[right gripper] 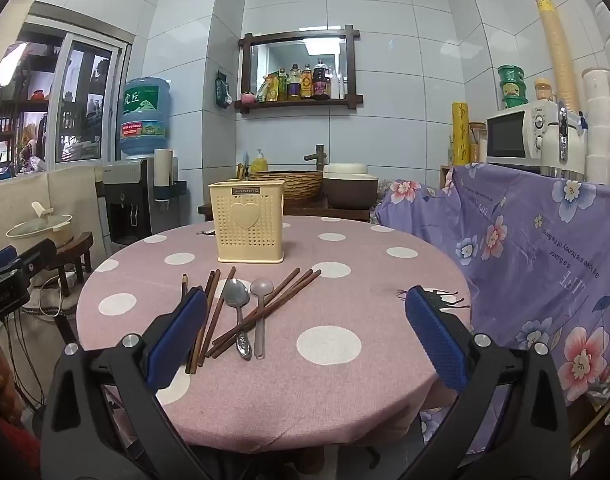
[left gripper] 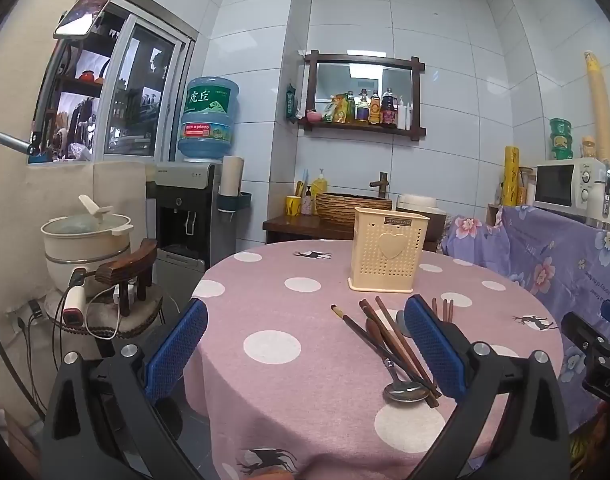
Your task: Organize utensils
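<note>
A cream perforated utensil holder [left gripper: 388, 251] [right gripper: 249, 222] with a heart on its front stands upright on the round pink polka-dot table [left gripper: 289, 320] [right gripper: 345, 380]. In front of it lie several brown chopsticks [left gripper: 389, 350] [right gripper: 265, 314], a metal spoon [left gripper: 403, 391] [right gripper: 237, 300] and a second, paler spoon [right gripper: 260, 296], loosely crossed. My left gripper [left gripper: 305, 344] is open, hovering at the near edge just left of the pile. My right gripper [right gripper: 305, 336] is open too, with the utensils near its left finger. Neither touches anything.
A water dispenser [left gripper: 193, 216] and a stool carrying a pot [left gripper: 85, 236] stand to the left of the table. A purple floral cloth [right gripper: 545, 248] covers a counter on the right with a microwave [right gripper: 521, 132]. A wicker basin [right gripper: 293, 184] sits behind the table.
</note>
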Demonstrator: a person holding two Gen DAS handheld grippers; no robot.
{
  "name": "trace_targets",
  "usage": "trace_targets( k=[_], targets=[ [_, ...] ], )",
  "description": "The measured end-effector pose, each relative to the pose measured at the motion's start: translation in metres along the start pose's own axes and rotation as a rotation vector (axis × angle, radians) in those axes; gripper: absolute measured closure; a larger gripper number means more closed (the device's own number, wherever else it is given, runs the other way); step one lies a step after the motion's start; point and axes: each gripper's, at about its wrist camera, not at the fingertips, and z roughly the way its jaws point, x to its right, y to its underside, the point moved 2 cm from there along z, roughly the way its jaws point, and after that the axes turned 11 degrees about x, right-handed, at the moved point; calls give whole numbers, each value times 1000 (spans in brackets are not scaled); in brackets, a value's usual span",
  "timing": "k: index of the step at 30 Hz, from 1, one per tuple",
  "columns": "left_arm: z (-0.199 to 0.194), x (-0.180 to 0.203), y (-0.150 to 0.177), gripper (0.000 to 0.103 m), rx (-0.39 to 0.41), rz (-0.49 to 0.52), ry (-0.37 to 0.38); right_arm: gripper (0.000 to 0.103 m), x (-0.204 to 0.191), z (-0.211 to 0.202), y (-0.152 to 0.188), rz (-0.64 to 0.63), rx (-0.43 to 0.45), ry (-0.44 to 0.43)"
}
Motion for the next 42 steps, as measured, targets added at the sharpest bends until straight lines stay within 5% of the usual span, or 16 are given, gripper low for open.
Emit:
trace_targets(
  k=[42],
  targets=[
    [2, -1, 1, 5, -14, 21, -6, 5, -2, 0, 3, -6, -7, -7]
  ],
)
